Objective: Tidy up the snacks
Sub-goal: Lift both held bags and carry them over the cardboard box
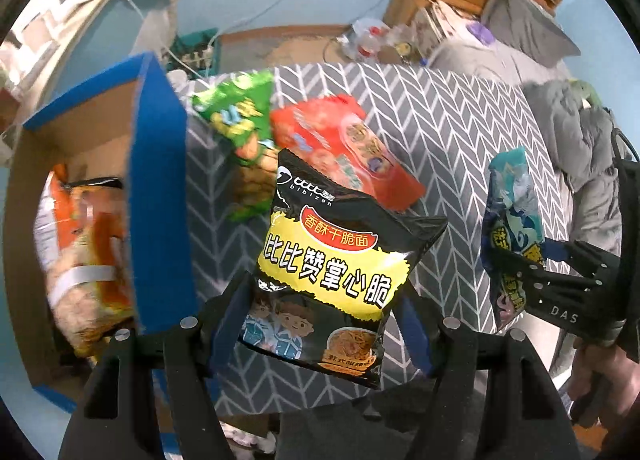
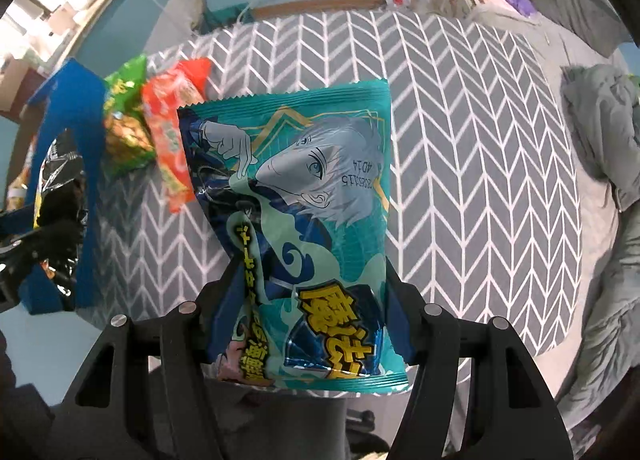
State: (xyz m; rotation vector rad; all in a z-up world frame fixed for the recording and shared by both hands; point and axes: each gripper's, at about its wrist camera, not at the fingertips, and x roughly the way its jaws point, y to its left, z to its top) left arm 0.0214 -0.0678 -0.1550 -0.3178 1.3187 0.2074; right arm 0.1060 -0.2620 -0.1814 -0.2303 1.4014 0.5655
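Sitting btwn L tongs (image 1: 324, 324): black pack (image 1: 336, 256)

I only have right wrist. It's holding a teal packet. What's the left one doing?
Observer: The left gripper is shut on a black and yellow noodle packet, held above the table.
Operator: Anything in the blue box yet?
Observer: Yes, an orange snack bag lies inside the blue box.
Operator: The two packets on the table, touching?
Observer: The red packet overlaps the green packet; both lie on the patterned cloth beside the box.
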